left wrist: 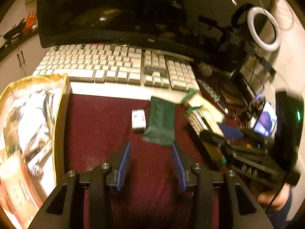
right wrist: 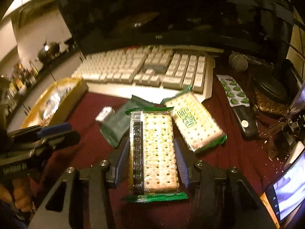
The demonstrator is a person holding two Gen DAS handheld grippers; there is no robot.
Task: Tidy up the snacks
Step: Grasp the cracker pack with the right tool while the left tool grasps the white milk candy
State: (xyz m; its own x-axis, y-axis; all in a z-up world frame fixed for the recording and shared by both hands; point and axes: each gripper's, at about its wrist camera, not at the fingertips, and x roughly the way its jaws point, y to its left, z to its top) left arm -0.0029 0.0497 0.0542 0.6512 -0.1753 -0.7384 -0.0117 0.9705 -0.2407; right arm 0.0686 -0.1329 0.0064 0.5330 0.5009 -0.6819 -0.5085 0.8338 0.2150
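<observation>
Left gripper (left wrist: 150, 164): narrow gap, empty, over maroon cloth (left wrist: 99, 133). Gold box (right wrist: 55, 99) sits upper left. Right gripper (right wrist: 150, 164) clamps cracker pack (right wrist: 154, 152) at center, long axis along fingers; right hand carries it left.

The gold box (left wrist: 28, 124) runs off the left wrist view's left edge. The small white packet (right wrist: 103, 113) is too blurred to read. A cracker pack (right wrist: 154, 152) hides part of the dark green packet (right wrist: 116, 126).

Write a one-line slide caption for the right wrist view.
Right gripper jaws closed on a cracker pack above the maroon desk mat, a second pack beside it.
</observation>
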